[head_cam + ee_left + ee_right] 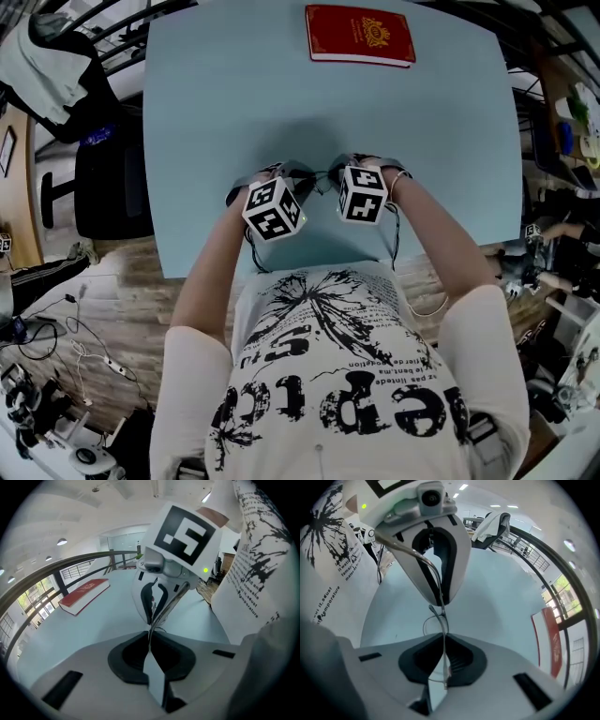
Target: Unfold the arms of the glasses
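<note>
Thin wire-framed glasses (317,179) hang between my two grippers above the near edge of the pale blue table (225,103). My left gripper (278,174) is shut on a thin metal part of the glasses (158,617), which runs up out of its jaws toward the right gripper (157,603). My right gripper (362,165) points steeply down, shut on the frame beside a lens rim (433,621). In the right gripper view one wire arm (408,550) curves up past the left gripper (438,591). The cubes hide most of the glasses in the head view.
A red book (360,35) lies at the table's far edge, also seen as the book (84,595) in the left gripper view. A black chair (105,183) stands left of the table. Cables and gear lie on the wooden floor (66,328).
</note>
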Action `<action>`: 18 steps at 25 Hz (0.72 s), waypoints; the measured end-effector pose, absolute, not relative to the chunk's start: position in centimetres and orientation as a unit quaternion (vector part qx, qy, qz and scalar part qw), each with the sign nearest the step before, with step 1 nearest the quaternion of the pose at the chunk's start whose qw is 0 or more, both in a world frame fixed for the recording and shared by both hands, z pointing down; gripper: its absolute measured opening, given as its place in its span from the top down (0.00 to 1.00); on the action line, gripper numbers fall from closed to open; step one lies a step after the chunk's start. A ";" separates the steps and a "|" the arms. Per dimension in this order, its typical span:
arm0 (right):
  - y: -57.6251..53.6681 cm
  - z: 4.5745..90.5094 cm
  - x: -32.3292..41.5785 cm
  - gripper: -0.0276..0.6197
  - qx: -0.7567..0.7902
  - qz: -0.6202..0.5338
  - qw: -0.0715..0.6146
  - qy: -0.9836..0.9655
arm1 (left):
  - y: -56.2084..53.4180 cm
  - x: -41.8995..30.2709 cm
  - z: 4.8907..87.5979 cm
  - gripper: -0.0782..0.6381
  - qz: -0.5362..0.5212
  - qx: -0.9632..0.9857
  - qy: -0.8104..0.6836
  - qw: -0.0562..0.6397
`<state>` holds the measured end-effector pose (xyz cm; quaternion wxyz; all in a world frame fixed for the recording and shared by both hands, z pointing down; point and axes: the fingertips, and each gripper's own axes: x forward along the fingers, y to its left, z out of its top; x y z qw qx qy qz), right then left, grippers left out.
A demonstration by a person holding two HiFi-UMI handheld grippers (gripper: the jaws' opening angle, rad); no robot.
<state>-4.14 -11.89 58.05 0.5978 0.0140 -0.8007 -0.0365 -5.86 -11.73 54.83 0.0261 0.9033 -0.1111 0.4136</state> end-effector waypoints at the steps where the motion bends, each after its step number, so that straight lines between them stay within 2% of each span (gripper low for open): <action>1: -11.9 57.7 -4.0 0.91 0.013 -0.039 0.593 -0.804 | -11.8 -5.9 54.9 0.85 0.415 0.902 -0.113 0.028; 18: -13.3 52.6 1.0 0.92 0.064 -0.093 0.534 -0.838 | -13.0 -6.0 54.6 0.85 0.441 0.883 -0.158 0.037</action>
